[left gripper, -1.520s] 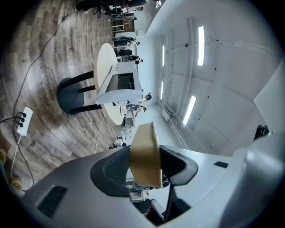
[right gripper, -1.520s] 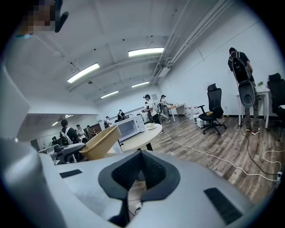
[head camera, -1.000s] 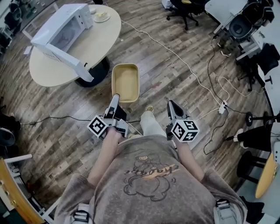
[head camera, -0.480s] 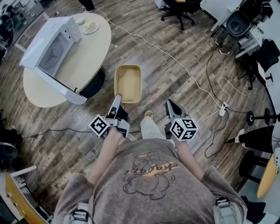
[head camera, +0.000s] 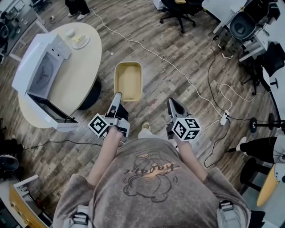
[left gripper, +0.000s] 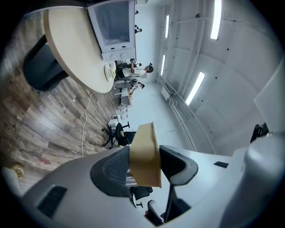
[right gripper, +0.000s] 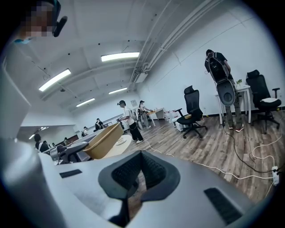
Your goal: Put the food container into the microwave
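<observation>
A tan, empty food container (head camera: pixel 128 81) hangs over the wooden floor, and my left gripper (head camera: pixel 118 95) is shut on its near rim. In the left gripper view the rim (left gripper: pixel 144 151) stands edge-on between the two pads. The white microwave (head camera: pixel 38 78) sits on the round beige table (head camera: pixel 84 73) to the left, its door (head camera: pixel 49 113) swung down and open. My right gripper (head camera: pixel 171 102) floats to the right of the container with its jaws shut and nothing held (right gripper: pixel 141 156). From the right gripper view the container (right gripper: pixel 104 140) shows at the left.
A plate (head camera: pixel 80 41) lies on the table beyond the microwave. White cables (head camera: pixel 178 71) run across the floor, and office chairs (head camera: pixel 178 9) stand at the back and right. People stand in the distance (right gripper: pixel 129 118).
Both grippers and the container have travelled together toward the table. The microwave and table now sit lower and further left in the head view. The grip on the container is unchanged.
</observation>
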The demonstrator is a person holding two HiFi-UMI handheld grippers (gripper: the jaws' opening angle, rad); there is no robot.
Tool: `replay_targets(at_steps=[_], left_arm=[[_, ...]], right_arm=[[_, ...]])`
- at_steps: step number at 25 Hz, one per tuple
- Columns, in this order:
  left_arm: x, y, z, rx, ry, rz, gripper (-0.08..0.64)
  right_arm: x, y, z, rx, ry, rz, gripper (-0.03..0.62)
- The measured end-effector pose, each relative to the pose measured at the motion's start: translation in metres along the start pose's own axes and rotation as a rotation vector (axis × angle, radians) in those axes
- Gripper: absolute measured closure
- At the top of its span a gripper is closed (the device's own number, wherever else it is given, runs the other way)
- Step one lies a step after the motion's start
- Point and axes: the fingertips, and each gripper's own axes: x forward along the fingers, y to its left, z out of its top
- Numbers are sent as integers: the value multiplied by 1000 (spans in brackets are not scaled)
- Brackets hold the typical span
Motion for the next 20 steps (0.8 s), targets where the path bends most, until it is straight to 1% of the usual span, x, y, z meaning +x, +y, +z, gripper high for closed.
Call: replay_targets(at_steps=[5, 9, 15, 20], left_arm=[[42, 5, 2, 5, -16, 5, 345], [62, 9, 11, -1, -29, 16, 345], [98, 18, 32, -5, -16, 26, 345], [142, 30, 56, -20, 10, 15, 345]], right_arm=[[33, -26, 20, -16, 10, 31, 592], [54, -38, 28, -4, 21, 32, 592], [87, -46, 41, 0, 35, 24, 592], [131, -50, 56, 5, 30, 14, 592]])
